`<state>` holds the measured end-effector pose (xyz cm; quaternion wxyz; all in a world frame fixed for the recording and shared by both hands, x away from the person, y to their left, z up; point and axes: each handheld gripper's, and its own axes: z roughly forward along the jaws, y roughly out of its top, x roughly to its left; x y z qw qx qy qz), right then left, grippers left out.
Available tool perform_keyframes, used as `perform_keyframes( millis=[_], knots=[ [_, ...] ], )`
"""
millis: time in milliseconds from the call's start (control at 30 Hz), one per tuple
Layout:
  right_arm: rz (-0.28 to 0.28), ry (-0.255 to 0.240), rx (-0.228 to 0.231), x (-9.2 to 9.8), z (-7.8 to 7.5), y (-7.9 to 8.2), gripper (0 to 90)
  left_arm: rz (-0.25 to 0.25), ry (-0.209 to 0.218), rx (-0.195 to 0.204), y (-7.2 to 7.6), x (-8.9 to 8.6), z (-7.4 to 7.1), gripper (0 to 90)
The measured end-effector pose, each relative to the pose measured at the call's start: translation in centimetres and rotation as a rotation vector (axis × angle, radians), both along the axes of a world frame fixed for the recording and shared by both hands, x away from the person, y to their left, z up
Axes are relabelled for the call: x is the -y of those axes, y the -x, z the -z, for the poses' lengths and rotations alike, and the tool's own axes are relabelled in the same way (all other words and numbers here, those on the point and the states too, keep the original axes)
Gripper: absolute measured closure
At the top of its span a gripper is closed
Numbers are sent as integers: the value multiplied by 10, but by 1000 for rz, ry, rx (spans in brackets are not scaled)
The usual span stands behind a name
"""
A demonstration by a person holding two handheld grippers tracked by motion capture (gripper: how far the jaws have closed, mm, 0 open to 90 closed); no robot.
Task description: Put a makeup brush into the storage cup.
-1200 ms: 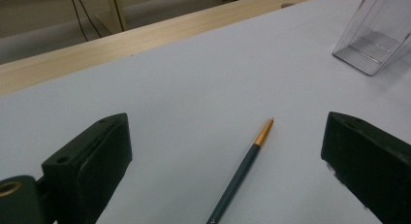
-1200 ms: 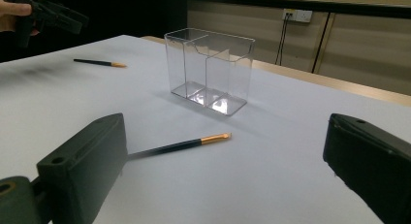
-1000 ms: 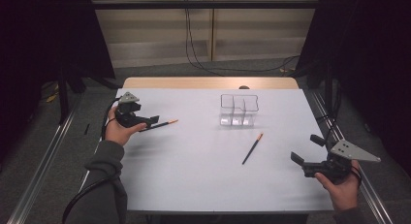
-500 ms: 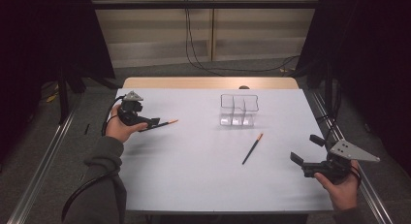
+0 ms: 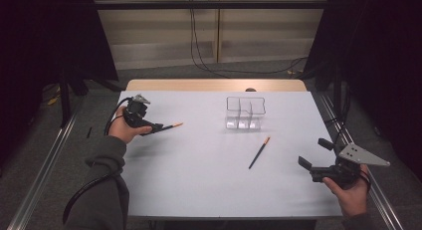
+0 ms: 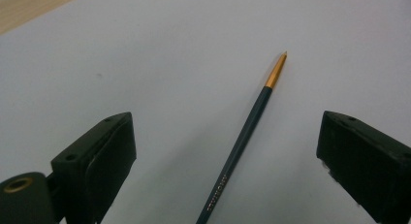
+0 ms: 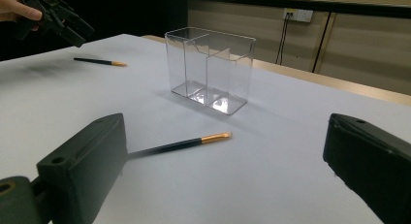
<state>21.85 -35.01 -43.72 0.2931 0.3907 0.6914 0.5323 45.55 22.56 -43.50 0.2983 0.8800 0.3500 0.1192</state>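
Observation:
Two slim dark brushes with orange tips lie on the white table (image 5: 199,185). One brush (image 5: 168,126) (image 6: 242,141) rests at the left, and my left gripper (image 5: 155,126) (image 6: 225,120) hovers over its handle end, open, with the jaws wide on either side and not touching it. The other brush (image 5: 259,152) (image 7: 179,144) lies right of centre. My right gripper (image 5: 315,153) (image 7: 225,122) is open near the table's right front, pointing at this brush from a short distance. A clear plastic organizer (image 5: 245,112) (image 7: 211,69) with several compartments stands upright and empty behind it.
The right gripper view takes in the left gripper (image 7: 60,18) raised above the far brush (image 7: 99,62). A wooden strip (image 5: 214,85) edges the far side of the table. Metal rails (image 5: 40,175) run along both sides of it.
The left hand and its gripper have shifted very slightly. Both brushes, the organizer and the right gripper stay where they were.

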Motion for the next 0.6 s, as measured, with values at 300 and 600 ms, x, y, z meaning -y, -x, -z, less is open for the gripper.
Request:
perform_keyframes(
  millis=[300, 600],
  knots=[
    [-2, -1, -2, 0, 0, 0, 16, 29, -85, -51, -2, 5, 7, 147],
    [-10, 1, -1, 0, 1, 0, 16, 63, -157, -109, -6, 7, 13, 291]
  ],
)
